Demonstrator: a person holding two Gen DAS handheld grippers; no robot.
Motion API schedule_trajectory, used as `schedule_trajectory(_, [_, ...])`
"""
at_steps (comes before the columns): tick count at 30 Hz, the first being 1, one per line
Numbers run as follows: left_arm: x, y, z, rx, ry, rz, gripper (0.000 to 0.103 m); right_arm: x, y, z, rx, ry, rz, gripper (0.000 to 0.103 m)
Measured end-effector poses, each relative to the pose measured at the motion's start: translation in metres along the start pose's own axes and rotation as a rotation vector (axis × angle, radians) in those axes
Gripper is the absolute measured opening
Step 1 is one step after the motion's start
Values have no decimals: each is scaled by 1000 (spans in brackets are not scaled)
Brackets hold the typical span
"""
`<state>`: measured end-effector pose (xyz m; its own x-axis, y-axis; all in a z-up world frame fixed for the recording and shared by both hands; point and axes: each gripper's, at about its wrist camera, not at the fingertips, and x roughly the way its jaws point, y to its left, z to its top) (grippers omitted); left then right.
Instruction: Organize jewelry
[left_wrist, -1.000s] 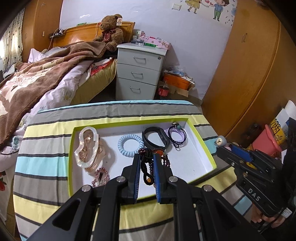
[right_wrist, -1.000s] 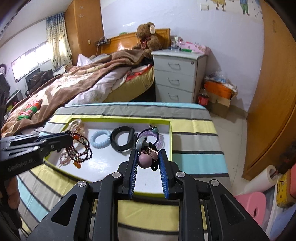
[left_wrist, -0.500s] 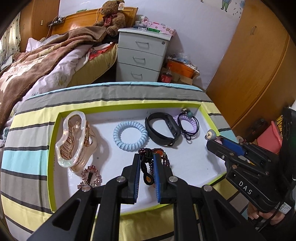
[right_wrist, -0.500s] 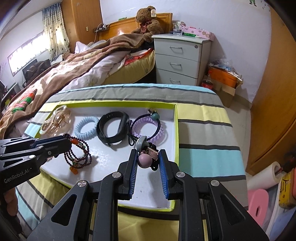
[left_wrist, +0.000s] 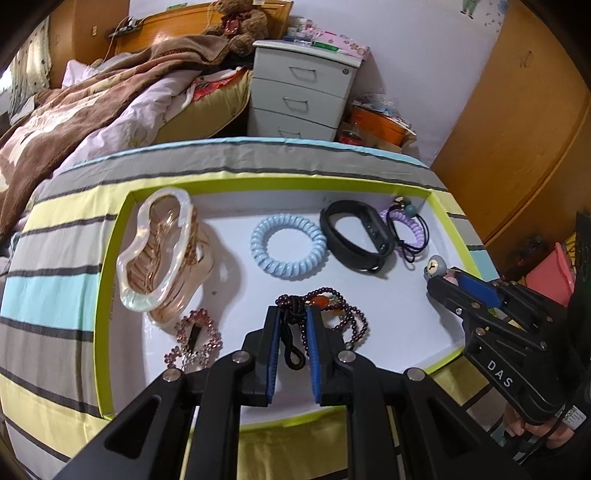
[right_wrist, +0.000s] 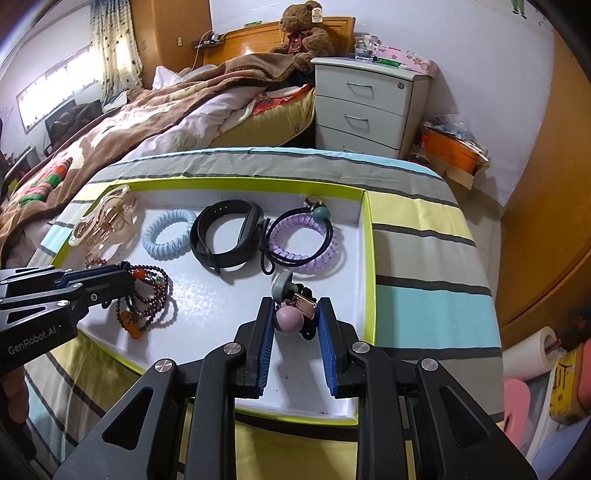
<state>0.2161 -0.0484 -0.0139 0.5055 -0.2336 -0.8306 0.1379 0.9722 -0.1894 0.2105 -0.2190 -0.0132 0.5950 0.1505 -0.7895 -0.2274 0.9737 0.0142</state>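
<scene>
Left gripper (left_wrist: 291, 325) is clenching the beads (left_wrist: 332, 314) over the tray's (left_wrist: 258, 182) near edge. Right gripper (right_wrist: 295, 317) is gripping a bobble tie (right_wrist: 290, 318) by the right edge, nearer the free near-right corner.

We hold a bead bracelet over the jewelry tray

Our left gripper (left_wrist: 292, 314) pinches the dark cord of the maroon bead bracelet (left_wrist: 334, 308) between its blue pads, the beads draped to the right on the white floor of the green-rimmed tray (left_wrist: 110, 288). Along the far side lie a clear amber hair claw (left_wrist: 159, 254), a pale blue spiral hair tie (left_wrist: 289, 246), a black wristband (left_wrist: 356, 236) and a purple spiral tie (left_wrist: 408, 230). A pink rhinestone clip (left_wrist: 194, 341) sits just left of our fingers. Our right gripper (left_wrist: 443, 275) enters from the right, clamping a small charm hair tie (left_wrist: 436, 266) above the tray's right part. The tray rests on a striped cloth (left_wrist: 51, 258).
</scene>
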Motion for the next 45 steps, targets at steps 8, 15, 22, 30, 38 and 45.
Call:
schedule_trajectory(8, [0, 4, -1, -10, 2, 13, 16, 2, 4, -1, -14, 8, -10, 24])
schedule_trajectory(15, [0, 7, -1, -18, 3, 21, 22, 2, 4, -1, -22, 14, -10, 26])
schedule_trajectory(22, [-1, 10, -2, -23, 6, 29, 32, 2, 6, -1, -18, 15, 7, 35])
schedule_trajectory(30, [-5, 11, -4, -26, -1, 42, 42, -5, 7, -2, -1, -3, 12, 46])
schedule_trajectory(38, [-13, 7, -6, -20, -15, 46, 51, -13, 9, -4, 11, -18, 10, 46])
schedule_trajectory(45, [-19, 6, -8, -23, -23, 66, 54, -19, 9, -3, 30, -34, 15, 47])
